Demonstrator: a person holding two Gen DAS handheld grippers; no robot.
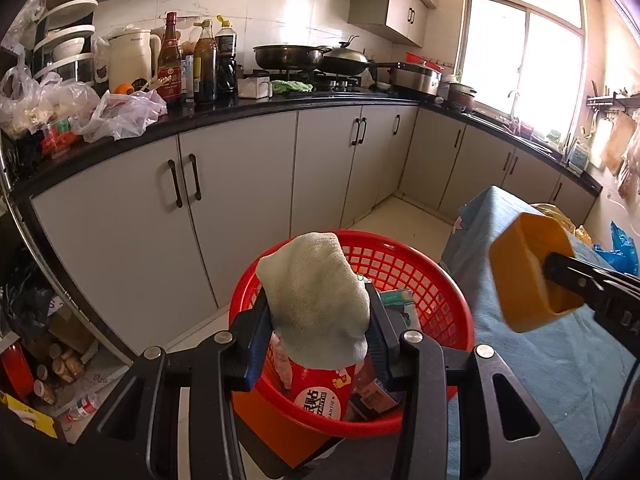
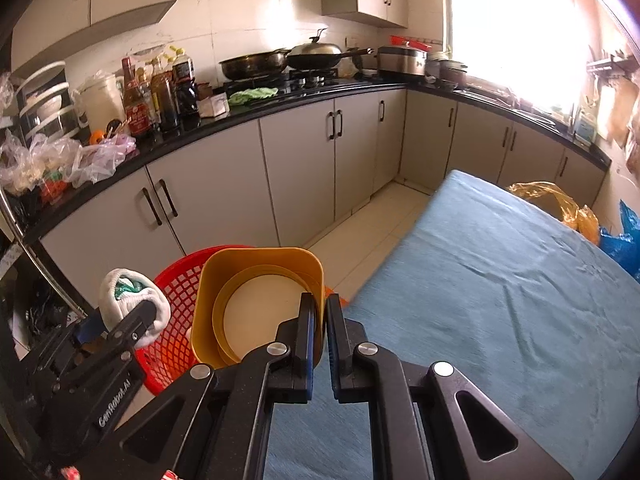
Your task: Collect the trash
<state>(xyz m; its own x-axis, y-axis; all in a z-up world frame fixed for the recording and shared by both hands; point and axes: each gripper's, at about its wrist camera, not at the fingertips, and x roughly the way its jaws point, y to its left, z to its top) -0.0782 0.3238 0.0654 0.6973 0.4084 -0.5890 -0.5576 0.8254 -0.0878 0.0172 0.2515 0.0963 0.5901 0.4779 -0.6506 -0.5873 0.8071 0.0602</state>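
My left gripper (image 1: 320, 312) is shut on a pale green-white cloth wad (image 1: 316, 292) and holds it above a red mesh basket (image 1: 440, 292). The basket holds a red printed packet (image 1: 320, 392) and other wrappers. My right gripper (image 2: 322, 312) is shut on the rim of an orange plastic tub (image 2: 256, 276) with a pale round inside, held beside the basket (image 2: 176, 280). The tub (image 1: 532, 272) and the right gripper's fingers (image 1: 592, 280) show at the right of the left wrist view. The cloth wad (image 2: 132, 300) and the left gripper (image 2: 132, 328) show at the left of the right wrist view.
A table with a blue cloth (image 2: 500, 280) lies to the right of the basket. A black counter (image 1: 240, 108) with bottles, woks and plastic bags runs over grey cabinets (image 1: 240, 200). Yellow (image 2: 560, 204) and blue bags (image 2: 624, 240) sit beyond the table. Clutter lies on the floor at left (image 1: 60, 368).
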